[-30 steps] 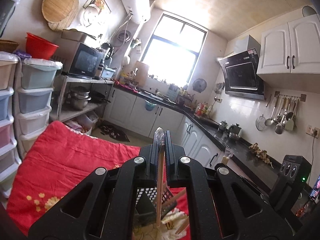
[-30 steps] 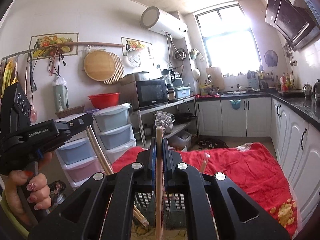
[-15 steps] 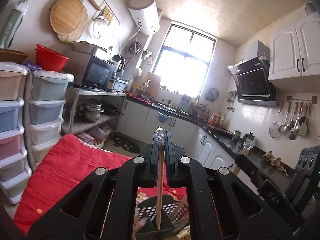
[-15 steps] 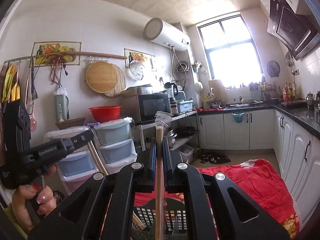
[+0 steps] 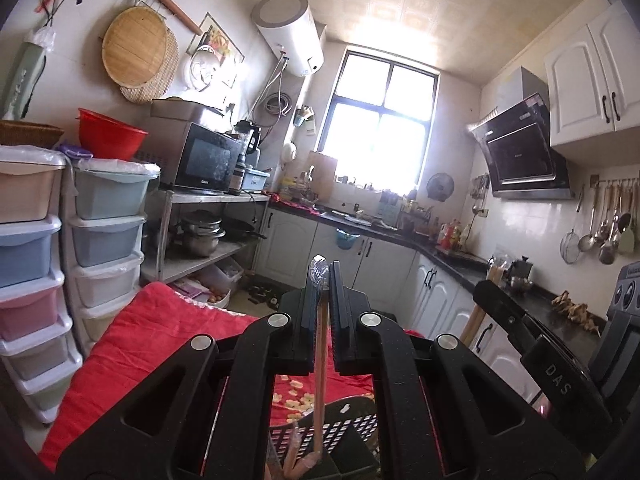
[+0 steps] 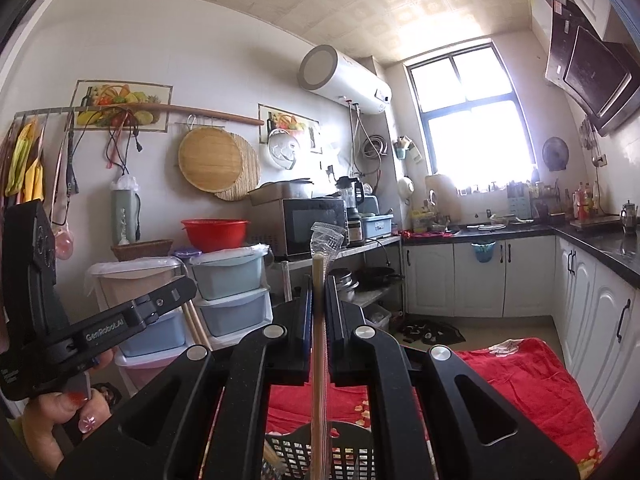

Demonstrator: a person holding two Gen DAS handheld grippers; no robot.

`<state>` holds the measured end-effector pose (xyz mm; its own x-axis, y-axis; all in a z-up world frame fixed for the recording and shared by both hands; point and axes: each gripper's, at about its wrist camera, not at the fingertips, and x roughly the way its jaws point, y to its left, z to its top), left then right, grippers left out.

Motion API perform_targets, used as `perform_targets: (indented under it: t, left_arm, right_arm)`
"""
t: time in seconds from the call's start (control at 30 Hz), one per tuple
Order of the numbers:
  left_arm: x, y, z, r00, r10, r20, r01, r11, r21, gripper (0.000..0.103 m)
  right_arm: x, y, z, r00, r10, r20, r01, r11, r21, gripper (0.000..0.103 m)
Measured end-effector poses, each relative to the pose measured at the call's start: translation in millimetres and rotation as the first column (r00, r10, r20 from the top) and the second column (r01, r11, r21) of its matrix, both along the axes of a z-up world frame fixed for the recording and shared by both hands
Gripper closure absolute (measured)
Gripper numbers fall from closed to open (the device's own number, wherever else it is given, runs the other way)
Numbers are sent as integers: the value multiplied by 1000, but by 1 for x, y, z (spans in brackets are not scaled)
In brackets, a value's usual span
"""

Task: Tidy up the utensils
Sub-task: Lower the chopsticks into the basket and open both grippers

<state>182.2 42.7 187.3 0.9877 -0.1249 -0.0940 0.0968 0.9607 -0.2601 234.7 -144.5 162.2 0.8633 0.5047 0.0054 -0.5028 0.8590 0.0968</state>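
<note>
Both my grippers, left (image 5: 321,280) and right (image 6: 319,280), clamp wrapped chopsticks (image 5: 319,344) upright above the black basket (image 6: 348,446).

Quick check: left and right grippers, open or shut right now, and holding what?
Left gripper: shut on a pair of wrapped chopsticks, held upright.
Right gripper: shut on another wrapped pair of chopsticks, also upright.

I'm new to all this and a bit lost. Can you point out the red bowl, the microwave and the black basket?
red bowl (image 6: 214,234): right wrist view, front wall.
microwave (image 5: 208,159): left wrist view, door glass.
black basket (image 6: 298,450): right wrist view, perforated wall.
</note>
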Motion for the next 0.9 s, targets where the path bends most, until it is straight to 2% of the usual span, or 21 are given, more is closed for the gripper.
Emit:
perform_targets:
  t: [0.37, 0.6, 0.9]
  left_arm:
    - [22, 3, -26, 996, -28, -88, 29, 1000, 11, 100]
    - [33, 2, -46, 987, -36, -156, 37, 999, 4, 100]
    - [40, 0, -52, 985, -46, -164, 44, 999, -13, 100]
  right_arm:
    - [32, 22, -22, 998, -41, -57, 38, 998, -40, 97]
    - [43, 28, -41, 990, -63, -129, 54, 996, -69, 97]
    - [56, 28, -56, 979, -74, -191, 61, 995, -76, 97]
